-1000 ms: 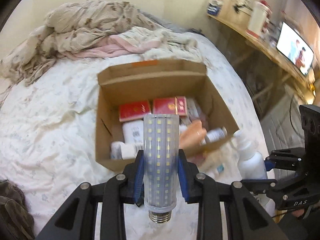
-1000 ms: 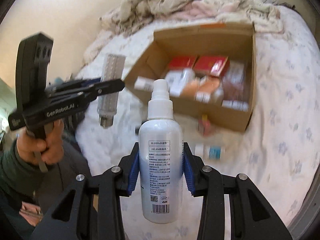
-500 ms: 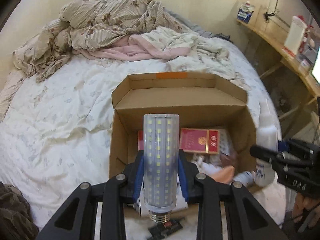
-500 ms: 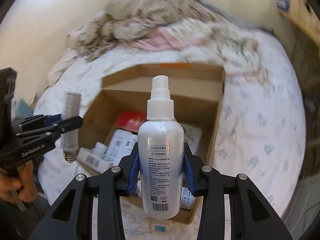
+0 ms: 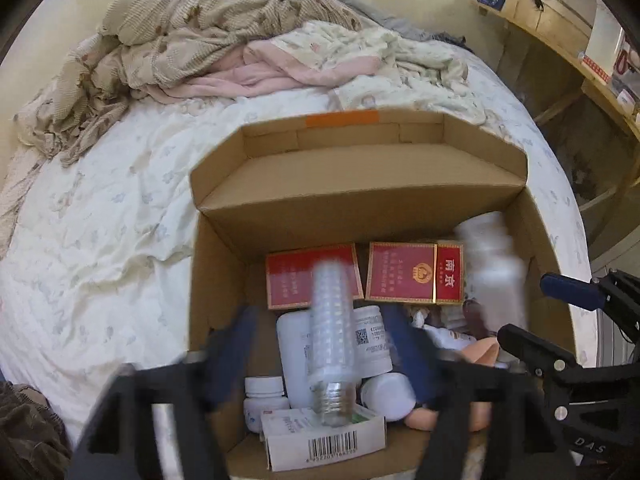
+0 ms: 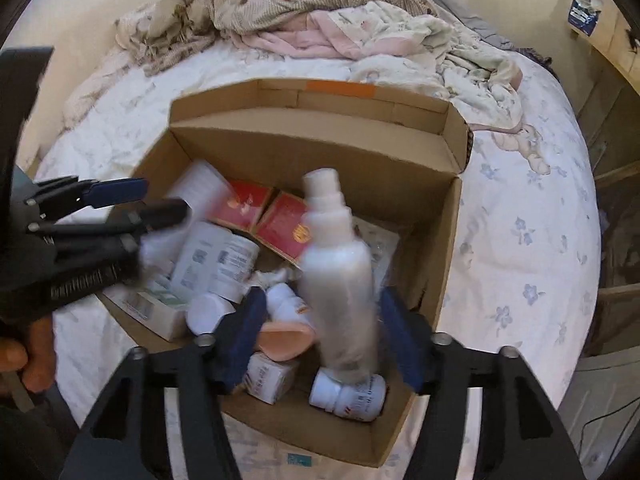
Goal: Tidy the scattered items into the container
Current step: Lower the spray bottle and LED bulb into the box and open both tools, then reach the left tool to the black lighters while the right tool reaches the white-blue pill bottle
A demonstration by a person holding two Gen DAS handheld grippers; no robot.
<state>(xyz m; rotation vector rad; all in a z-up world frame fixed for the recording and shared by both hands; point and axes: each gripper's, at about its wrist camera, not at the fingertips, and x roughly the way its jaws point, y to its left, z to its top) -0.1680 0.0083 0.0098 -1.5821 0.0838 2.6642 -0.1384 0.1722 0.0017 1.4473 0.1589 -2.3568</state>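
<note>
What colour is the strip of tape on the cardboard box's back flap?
Orange, clearest in the left wrist view.

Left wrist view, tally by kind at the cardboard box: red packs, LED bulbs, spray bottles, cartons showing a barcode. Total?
Red packs: 2
LED bulb: 1
Spray bottle: 1, blurred
Carton with barcode: 1
Total: 5

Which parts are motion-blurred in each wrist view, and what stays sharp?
Left wrist view: the LED bulb and left gripper smear, jaws just opening, pads off it; the cardboard box stays sharp. Right wrist view: the spray bottle blurs, loose between the right gripper's just-opened pads; bedding crisp.
</note>
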